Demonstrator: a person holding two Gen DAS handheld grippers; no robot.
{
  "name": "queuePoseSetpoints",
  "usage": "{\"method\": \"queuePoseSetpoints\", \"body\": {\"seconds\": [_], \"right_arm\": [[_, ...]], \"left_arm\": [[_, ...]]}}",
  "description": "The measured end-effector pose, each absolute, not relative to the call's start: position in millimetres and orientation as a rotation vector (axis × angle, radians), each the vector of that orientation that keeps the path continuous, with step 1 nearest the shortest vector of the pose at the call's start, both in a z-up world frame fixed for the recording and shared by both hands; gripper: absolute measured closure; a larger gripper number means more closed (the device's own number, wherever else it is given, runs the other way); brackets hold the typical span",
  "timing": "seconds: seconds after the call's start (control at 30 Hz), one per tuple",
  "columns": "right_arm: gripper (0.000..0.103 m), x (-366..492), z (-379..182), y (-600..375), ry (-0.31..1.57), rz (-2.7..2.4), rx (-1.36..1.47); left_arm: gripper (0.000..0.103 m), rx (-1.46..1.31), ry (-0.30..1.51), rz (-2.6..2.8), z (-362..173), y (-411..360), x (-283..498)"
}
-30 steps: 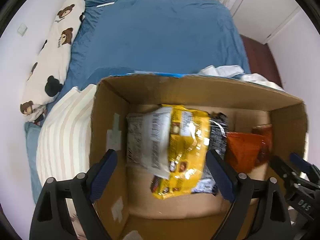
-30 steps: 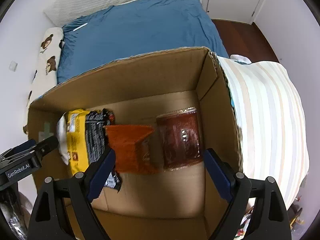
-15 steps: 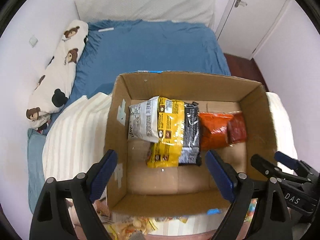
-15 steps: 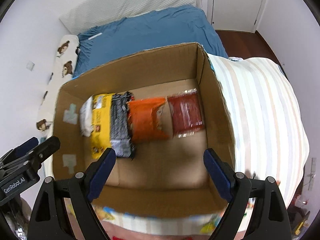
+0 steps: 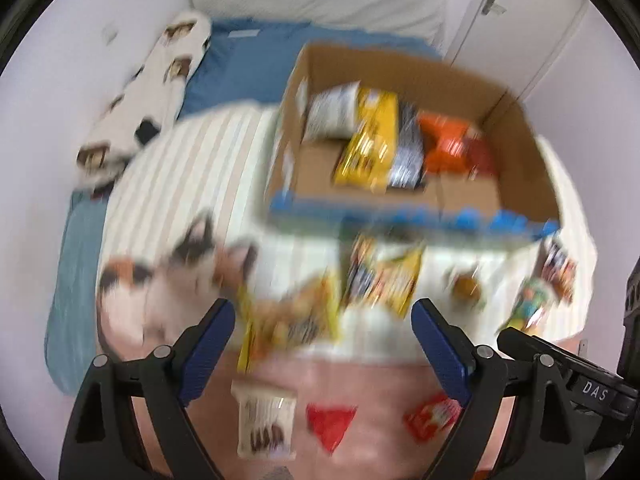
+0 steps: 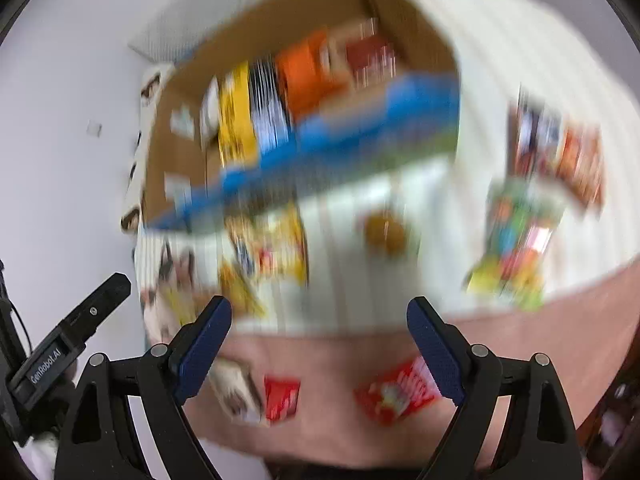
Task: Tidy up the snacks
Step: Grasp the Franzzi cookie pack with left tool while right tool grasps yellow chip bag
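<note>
Only the left wrist view shows the cat beside loose snack packets.

A blurred cardboard box is seen on a striped blanket, with packets lined up inside. Loose snack packets are scattered nearer. The right gripper is held wide apart, with nothing between its fingers.
</note>
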State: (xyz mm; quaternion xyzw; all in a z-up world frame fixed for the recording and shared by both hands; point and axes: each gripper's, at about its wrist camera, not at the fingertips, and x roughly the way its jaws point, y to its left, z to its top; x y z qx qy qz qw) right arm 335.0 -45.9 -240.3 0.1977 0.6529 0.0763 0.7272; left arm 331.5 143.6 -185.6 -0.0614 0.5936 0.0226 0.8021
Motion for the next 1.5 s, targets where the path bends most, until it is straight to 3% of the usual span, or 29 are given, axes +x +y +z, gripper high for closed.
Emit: {"method": "queuePoseSetpoints", "body": {"seconds": [0.3,0.5,0.53,0.57,0.63,0.83,1.1,1.13,1.17,1.2,1.23,1.37,1.5], "right_arm": [[0.012,276,-332,-16,1.669,0.249,0.588],[0.013,269,-348,9,1.702,0.287,0.597],[0.013,272,-346,15,1.693,0.311,0.580],[0.013,277,-340,26,1.682,0.341,0.525],[0.013,286,-325,49,1.647,0.409,0.353],[0.013,307,-285,146,1.455,0.595,-0.332],[0.014,303,-321,241,1.266,0.774,-0.937],[0.016,303,-328,247,1.257,0.773,-0.971],[0.033,304,-335,252,1.262,0.772,-0.987],[0.045,307,-342,255,1.282,0.760,-0.987],[0.048,314,-348,255,1.313,0.727,-0.974],[0.050,362,-357,225,1.672,0.590,-0.497],[0.051,381,-370,185,1.875,0.479,-0.162]], "left_arm": [[0.013,-0.178,1.509,0.173,-292,174,252],[0.013,-0.179,1.610,0.180,-351,176,242],[0.018,-0.177,1.598,0.181,-354,176,242],[0.024,-0.175,1.588,0.185,-355,177,242],[0.045,-0.216,1.558,0.185,-351,184,240],[0.045,-0.346,1.489,0.267,-338,217,229],[0.045,-0.452,1.463,0.320,-343,237,223],[0.045,-0.453,1.462,0.322,-345,239,220],[0.045,-0.454,1.460,0.324,-346,239,219],[0.045,-0.456,1.460,0.325,-347,240,218],[0.045,-0.459,1.459,0.326,-348,239,218],[0.045,-0.462,1.455,0.324,-351,247,215],[0.045,-0.450,1.461,0.327,-350,247,214]]}}
